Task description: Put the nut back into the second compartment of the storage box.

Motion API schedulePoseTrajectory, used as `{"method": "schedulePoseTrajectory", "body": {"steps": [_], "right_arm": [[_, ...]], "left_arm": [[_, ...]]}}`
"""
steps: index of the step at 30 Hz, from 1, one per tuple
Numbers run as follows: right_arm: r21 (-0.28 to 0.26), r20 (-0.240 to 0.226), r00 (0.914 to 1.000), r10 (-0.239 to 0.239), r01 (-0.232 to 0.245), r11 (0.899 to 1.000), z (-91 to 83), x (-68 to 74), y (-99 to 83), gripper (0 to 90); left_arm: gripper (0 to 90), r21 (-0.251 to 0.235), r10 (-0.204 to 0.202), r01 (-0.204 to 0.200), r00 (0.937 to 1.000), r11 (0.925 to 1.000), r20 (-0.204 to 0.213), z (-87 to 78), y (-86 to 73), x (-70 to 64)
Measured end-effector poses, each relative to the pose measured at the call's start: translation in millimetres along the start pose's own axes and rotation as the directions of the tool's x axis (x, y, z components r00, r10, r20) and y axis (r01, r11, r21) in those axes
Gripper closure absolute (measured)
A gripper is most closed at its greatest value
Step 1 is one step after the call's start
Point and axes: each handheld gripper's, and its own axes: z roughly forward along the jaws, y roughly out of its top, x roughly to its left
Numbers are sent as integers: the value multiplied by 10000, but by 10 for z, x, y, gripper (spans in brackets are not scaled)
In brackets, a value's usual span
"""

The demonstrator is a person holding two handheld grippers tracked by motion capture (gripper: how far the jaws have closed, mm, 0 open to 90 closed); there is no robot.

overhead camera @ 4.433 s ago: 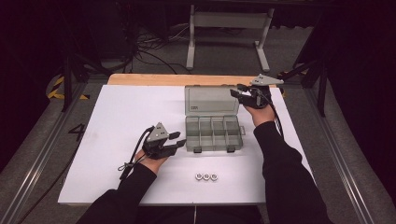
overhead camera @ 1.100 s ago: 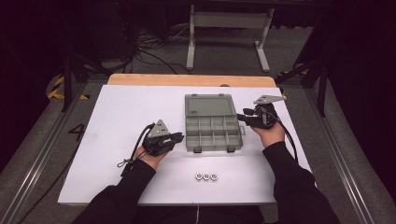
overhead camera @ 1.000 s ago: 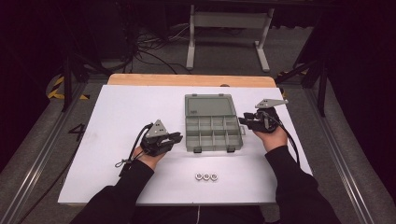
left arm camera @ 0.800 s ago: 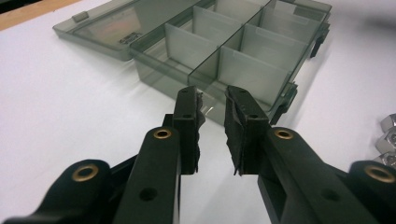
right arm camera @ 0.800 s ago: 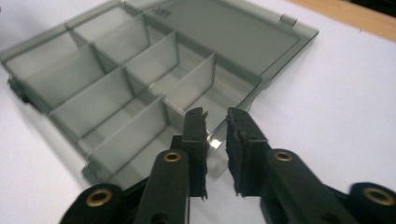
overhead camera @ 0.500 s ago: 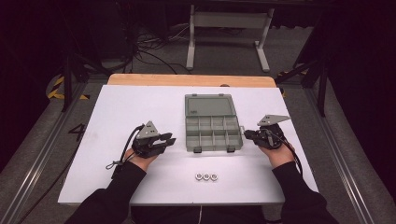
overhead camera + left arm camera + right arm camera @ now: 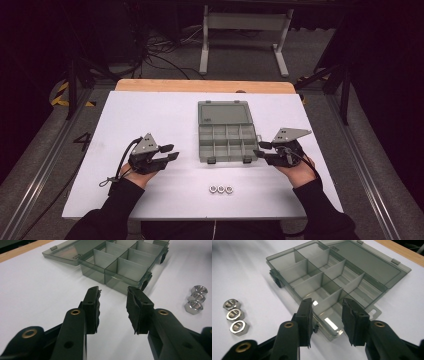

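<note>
A grey translucent compartment box (image 7: 226,136) lies open in the middle of the white table, its lid (image 7: 223,113) folded flat toward the far side. Its compartments (image 7: 329,280) look bare. Three steel nuts (image 7: 221,189) sit in a row near the front edge; they appear as nuts (image 7: 198,299) at the right of the left gripper view and nuts (image 7: 234,316) at the left of the right gripper view. My left gripper (image 7: 170,152) rests left of the box, open, holding nothing. My right gripper (image 7: 260,150) rests at the box's right front corner, open, pointing at it.
The white table top (image 7: 140,115) has a wooden strip (image 7: 200,86) along its far edge. Behind it stand a metal frame's legs (image 7: 240,40) and cables on the dark floor. Metal rails run along both sides of the table.
Both hands have drawn back toward the front edge. The right gripper came down from the lid's far right corner to the box's right front; the left slid further left, away from the box.
</note>
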Motion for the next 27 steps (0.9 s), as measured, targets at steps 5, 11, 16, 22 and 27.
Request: {"method": "schedulePoseTrajectory", "body": {"steps": [5,11,16,22,27], "right_arm": [[-85,-276,9993,-253,251,9996,-17,70,57,572],[-53,-643,9966,-516,513,9987,-16,138,115,539],[168,-1103,9898,-906,930,9955,-3,201,193,522],[795,-1663,9726,-1625,1775,9809,25,336,344,515],[1371,-2111,9566,-2010,2326,9629,77,432,414,512]], "left_arm": [[614,4,26,-26,10000,10000,-23,-59,-23,35],[585,-76,-88,88,10000,9999,7,-99,-39,61],[516,-142,-361,359,9992,9993,-144,-124,-57,86],[523,-143,-385,382,9991,9992,-192,-137,-75,93],[520,-63,-407,406,9990,9992,-200,-136,-80,100]]}}
